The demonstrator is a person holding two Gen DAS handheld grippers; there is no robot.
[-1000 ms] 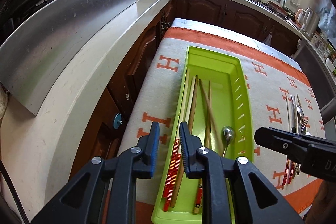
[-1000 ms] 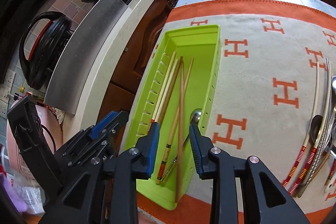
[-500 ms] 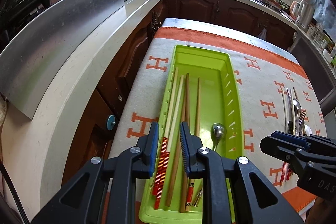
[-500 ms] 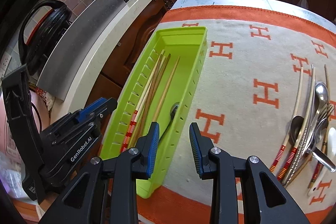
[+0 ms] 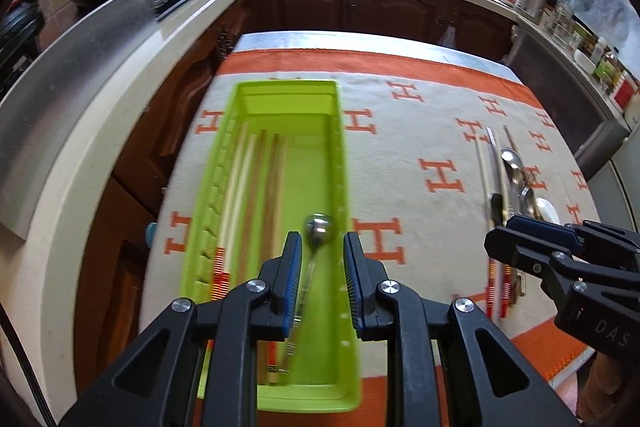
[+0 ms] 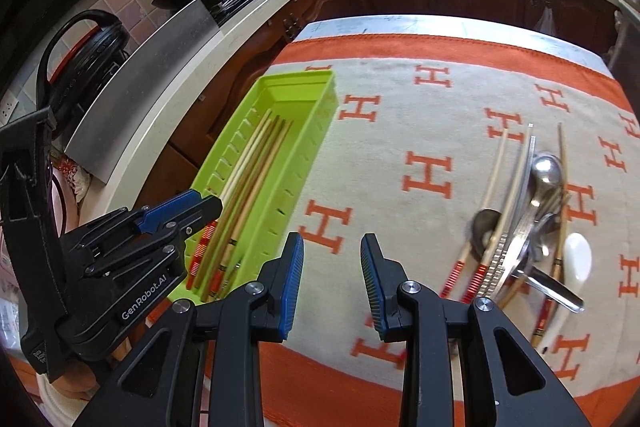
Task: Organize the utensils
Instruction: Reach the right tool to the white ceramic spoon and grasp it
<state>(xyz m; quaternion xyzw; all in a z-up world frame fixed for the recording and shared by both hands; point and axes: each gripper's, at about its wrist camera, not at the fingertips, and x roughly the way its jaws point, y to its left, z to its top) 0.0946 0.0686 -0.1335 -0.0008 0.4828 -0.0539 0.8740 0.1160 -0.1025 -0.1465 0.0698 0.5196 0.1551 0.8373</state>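
One spoon (image 5: 318,227) in tray (image 5: 344,163) below left tongs (image 5: 319,281)

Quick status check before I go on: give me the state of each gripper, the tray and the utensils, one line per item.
left gripper: open, empty, over the tray.
right gripper: open, empty, above bare cloth.
green tray: on the cloth, partly filled.
chopsticks in tray: lying lengthwise along its left side.
metal spoon in tray: lying flat, bowl away from the camera.
loose utensil pile: unsorted on the cloth, right of the tray.
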